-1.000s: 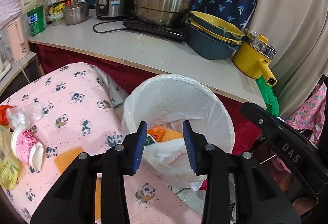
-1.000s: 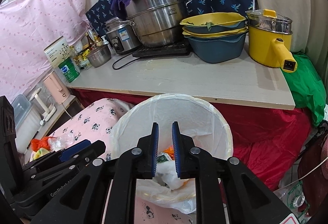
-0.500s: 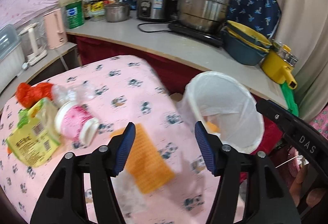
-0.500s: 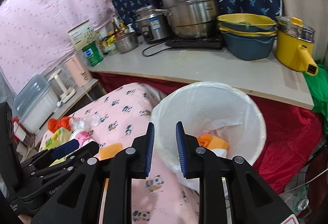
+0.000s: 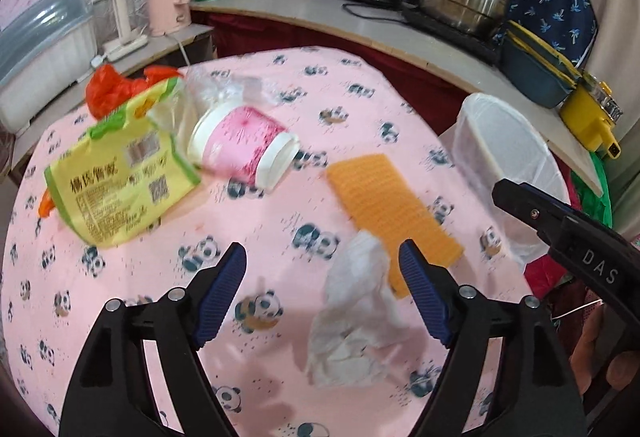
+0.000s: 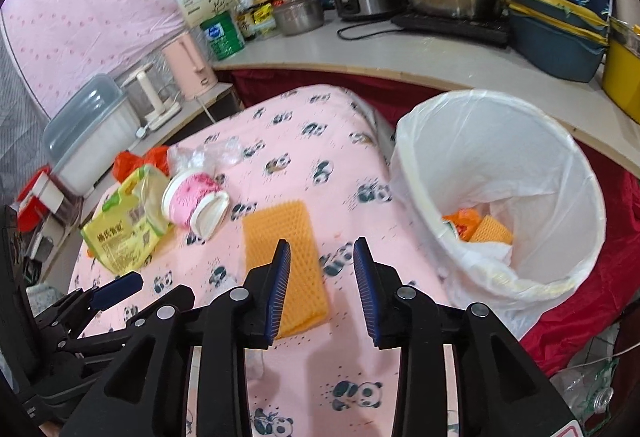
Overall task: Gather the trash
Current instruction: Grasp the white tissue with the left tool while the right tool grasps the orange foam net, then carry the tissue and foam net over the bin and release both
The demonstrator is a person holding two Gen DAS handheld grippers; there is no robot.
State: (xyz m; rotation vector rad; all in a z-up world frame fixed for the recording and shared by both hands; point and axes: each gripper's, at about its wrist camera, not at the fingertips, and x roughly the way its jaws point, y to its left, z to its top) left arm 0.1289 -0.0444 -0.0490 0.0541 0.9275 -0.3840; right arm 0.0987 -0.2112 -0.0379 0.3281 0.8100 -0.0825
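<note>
- The left gripper hangs over a table covered in a pink panda-print cloth; its jaws have just been opening and stand wide apart, with nothing pressed between them
- A crumpled white tissue lies on the cloth below that gripper, nearer its right finger, its upper end touching the near end of an orange foam pad
- The right gripper is over the near end of the same orange foam pad; its jaws have just been opening too, stand partly apart and grip nothing
- Left of the pad a pink paper cup lies on its side with its white rim towards the pad
- Against the cup's left side rests a yellow-green snack bag; behind it, at the far left of the table, are an orange plastic bag and a crumpled clear plastic wrapper
- A bin lined with a white bag stands just off the table's right edge; in its bottom lie orange pieces and white paper
- Beyond the table a grey counter carries steel pots, stacked blue and yellow basins and a yellow pot at the far right
- At the right edge of the left wrist view, part of a hand shows behind the right gripper's body
</note>
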